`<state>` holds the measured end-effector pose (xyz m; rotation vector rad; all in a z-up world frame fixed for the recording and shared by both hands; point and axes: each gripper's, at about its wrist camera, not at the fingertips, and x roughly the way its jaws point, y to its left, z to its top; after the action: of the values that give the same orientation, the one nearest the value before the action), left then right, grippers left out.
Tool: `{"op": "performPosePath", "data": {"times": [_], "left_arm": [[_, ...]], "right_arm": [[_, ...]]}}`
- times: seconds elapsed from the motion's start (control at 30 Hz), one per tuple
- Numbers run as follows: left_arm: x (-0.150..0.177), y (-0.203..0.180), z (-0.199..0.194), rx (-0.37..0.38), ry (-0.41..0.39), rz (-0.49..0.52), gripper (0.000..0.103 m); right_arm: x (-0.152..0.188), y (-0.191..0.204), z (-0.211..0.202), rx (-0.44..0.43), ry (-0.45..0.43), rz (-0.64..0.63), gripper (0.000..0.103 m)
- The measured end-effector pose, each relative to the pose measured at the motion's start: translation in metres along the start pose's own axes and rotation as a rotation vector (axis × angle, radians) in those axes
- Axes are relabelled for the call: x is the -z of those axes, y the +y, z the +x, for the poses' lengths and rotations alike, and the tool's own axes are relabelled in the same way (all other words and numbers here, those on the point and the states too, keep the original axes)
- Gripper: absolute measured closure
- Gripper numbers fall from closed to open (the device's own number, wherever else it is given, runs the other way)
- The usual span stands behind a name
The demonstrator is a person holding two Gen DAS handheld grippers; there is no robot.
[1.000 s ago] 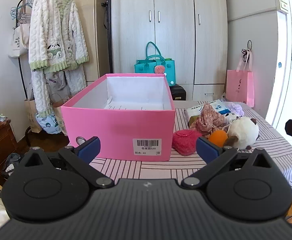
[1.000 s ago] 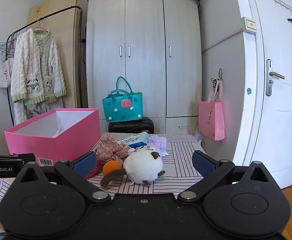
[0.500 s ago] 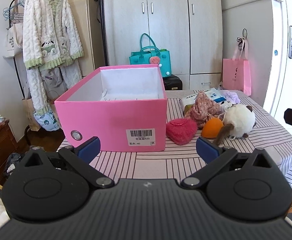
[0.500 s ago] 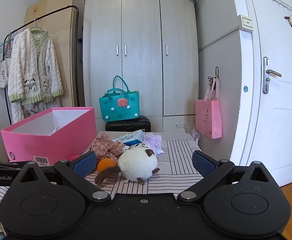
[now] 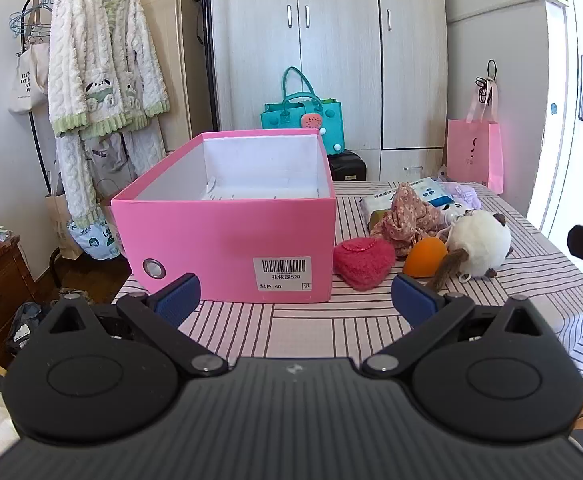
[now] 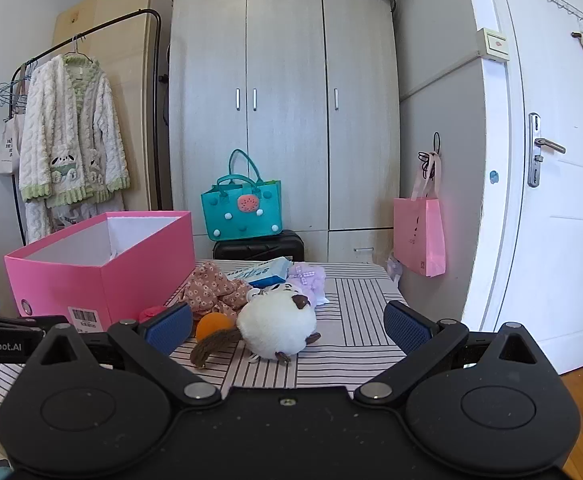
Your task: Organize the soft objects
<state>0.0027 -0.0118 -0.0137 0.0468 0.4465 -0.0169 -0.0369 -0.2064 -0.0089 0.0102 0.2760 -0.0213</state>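
Hovering with both sets of tongs spread and empty: white plush toy [image 6: 277, 326] sitting at twelve o'clock from right gripper [image 6: 287, 326], nearer than left gripper [image 5: 295, 298], tail trailing toward eight o'clock.

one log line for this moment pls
left gripper open | right gripper open | toys on table | box empty

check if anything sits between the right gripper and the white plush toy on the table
Nothing visible does. The right gripper is open, and the white plush toy lies on the striped tablecloth straight ahead between its fingers. The orange ball touches the toy's left side, with the floral cloth behind.
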Motion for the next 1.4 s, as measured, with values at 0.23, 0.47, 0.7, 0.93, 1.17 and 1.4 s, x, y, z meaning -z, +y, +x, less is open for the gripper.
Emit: {"op": "performPosePath", "data": {"times": [0.23, 0.47, 0.7, 0.93, 1.17, 1.4], "left_arm": [[0.001, 0.001, 0.0, 0.002, 0.001, -0.003, 0.0], [0.001, 0.0, 0.001, 0.004, 0.004, -0.004, 0.0], [0.002, 0.002, 0.002, 0.012, 0.003, -0.007, 0.0], [0.002, 0.004, 0.002, 0.02, 0.005, -0.014, 0.0], [0.002, 0.003, 0.004, 0.011, 0.017, -0.001, 0.0], [-0.005, 0.001, 0.008, 0.015, 0.034, 0.009, 0.0]], "right_arm": [[0.0, 0.0, 0.0, -0.009, 0.005, 0.0, 0.0], [0.001, 0.0, 0.0, -0.015, 0.004, -0.002, 0.0], [0.001, -0.001, 0.0, -0.017, 0.006, -0.003, 0.0], [0.003, -0.001, 0.001, -0.018, 0.009, -0.004, 0.0], [0.001, -0.005, 0.004, -0.031, 0.011, -0.022, 0.0], [0.002, -0.01, 0.019, -0.086, 0.038, -0.039, 0.0]]}}
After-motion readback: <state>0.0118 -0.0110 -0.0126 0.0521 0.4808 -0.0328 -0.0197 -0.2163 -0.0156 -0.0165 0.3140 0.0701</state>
